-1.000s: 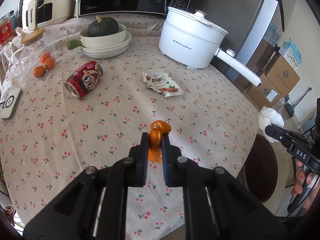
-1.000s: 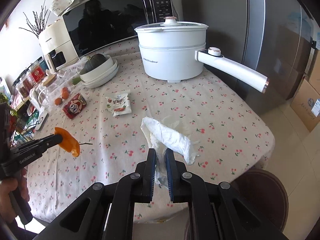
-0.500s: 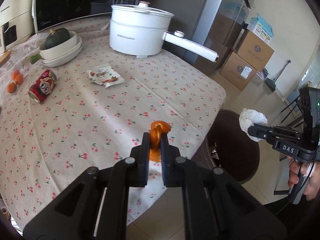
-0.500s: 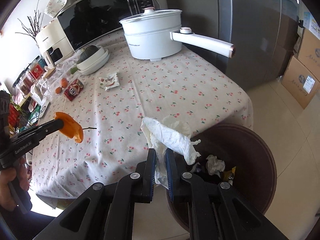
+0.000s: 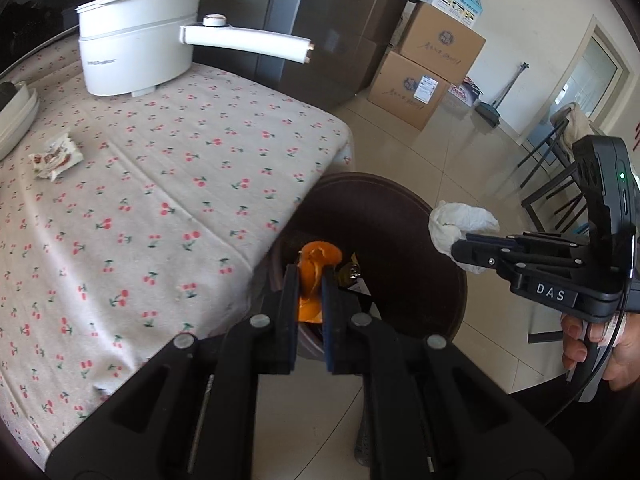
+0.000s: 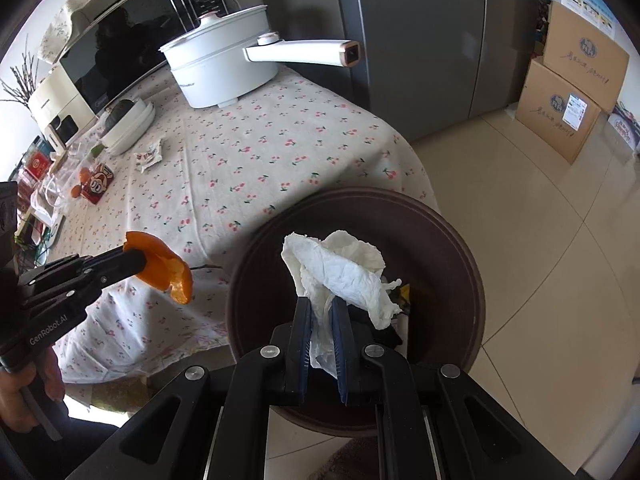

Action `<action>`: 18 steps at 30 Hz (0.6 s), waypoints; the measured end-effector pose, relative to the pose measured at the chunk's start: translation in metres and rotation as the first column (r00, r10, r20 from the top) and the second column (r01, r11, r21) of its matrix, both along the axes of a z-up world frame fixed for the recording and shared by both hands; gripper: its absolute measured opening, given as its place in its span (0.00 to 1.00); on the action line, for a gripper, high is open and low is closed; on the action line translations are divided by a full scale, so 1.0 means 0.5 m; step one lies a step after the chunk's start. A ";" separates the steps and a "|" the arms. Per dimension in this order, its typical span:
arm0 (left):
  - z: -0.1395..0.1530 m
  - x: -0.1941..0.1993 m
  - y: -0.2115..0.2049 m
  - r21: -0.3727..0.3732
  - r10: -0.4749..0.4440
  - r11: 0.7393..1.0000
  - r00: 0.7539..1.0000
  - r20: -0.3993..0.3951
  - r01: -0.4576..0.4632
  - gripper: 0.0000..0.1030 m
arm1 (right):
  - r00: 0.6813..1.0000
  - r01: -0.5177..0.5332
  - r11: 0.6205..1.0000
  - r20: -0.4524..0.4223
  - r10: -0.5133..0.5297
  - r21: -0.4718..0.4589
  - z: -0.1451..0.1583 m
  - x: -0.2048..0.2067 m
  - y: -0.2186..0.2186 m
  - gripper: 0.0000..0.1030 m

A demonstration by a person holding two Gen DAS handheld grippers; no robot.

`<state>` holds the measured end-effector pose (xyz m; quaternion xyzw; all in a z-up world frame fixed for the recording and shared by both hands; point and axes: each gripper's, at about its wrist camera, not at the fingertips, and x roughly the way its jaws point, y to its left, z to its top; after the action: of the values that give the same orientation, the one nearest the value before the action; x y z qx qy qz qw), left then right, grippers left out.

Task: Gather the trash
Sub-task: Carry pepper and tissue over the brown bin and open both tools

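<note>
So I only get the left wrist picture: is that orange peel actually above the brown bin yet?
Observer: Not quite. From the right wrist view the orange peel seems to hang over the tablecloth, beside the bin rim.
Operator: And the white tissue?
Observer: The tissue, clamped in the right gripper, is over the bin's opening.
Operator: Anything on the table I can't see?
Observer: A red can, lying at the far end.

We read "DAS" on the right gripper [image 5: 460, 246], to the right of our left one. "GenRobot.AI" stands on the left gripper [image 6: 138, 258]. Carton and pot lettering is illegible.
</note>
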<state>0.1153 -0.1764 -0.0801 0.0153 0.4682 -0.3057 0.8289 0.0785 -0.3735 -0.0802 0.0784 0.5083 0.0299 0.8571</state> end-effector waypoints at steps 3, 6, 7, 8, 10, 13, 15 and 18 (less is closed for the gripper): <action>-0.016 -0.003 -0.036 0.014 -0.034 0.999 0.999 -0.007 0.034 0.11 | 0.999 0.022 1.000 -0.025 -0.022 -0.007 -0.016 -0.006 -0.024 0.11; -0.025 -0.003 -0.059 0.030 -0.054 0.998 0.999 -0.003 0.054 0.11 | 0.999 0.035 0.999 -0.038 -0.035 -0.011 -0.027 -0.010 -0.041 0.11; -0.027 -0.003 -0.063 0.031 -0.058 0.998 0.998 -0.001 0.058 0.11 | 0.998 0.038 0.999 -0.042 -0.038 -0.013 -0.030 -0.013 -0.045 0.12; -0.028 -0.003 -0.064 0.037 -0.057 0.998 0.998 0.004 0.056 0.14 | 0.998 0.041 0.999 -0.045 -0.042 -0.015 -0.032 -0.015 -0.050 0.12; -0.031 -0.001 -0.065 0.054 -0.044 0.998 0.999 -0.002 0.044 0.40 | 0.997 0.048 0.999 -0.052 -0.049 -0.016 -0.036 -0.018 -0.058 0.12; -0.032 0.000 -0.052 0.096 0.024 0.995 0.999 0.027 -0.026 0.83 | 0.996 0.062 0.998 -0.063 -0.063 -0.018 -0.042 -0.023 -0.071 0.12; -0.035 0.006 -0.041 0.114 0.042 0.993 0.999 0.012 -0.043 0.86 | 0.995 0.068 0.998 -0.070 -0.069 -0.017 -0.044 -0.023 -0.076 0.12; -0.036 0.006 -0.023 0.143 0.064 0.988 0.998 0.019 -0.066 0.96 | 0.995 0.070 0.997 -0.072 -0.071 -0.016 -0.043 -0.023 -0.076 0.12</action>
<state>0.1180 -0.1878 -0.0982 0.0618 0.4831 -0.2440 0.8386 0.0669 -0.4116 -0.1019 0.0915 0.5360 -0.0068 0.8392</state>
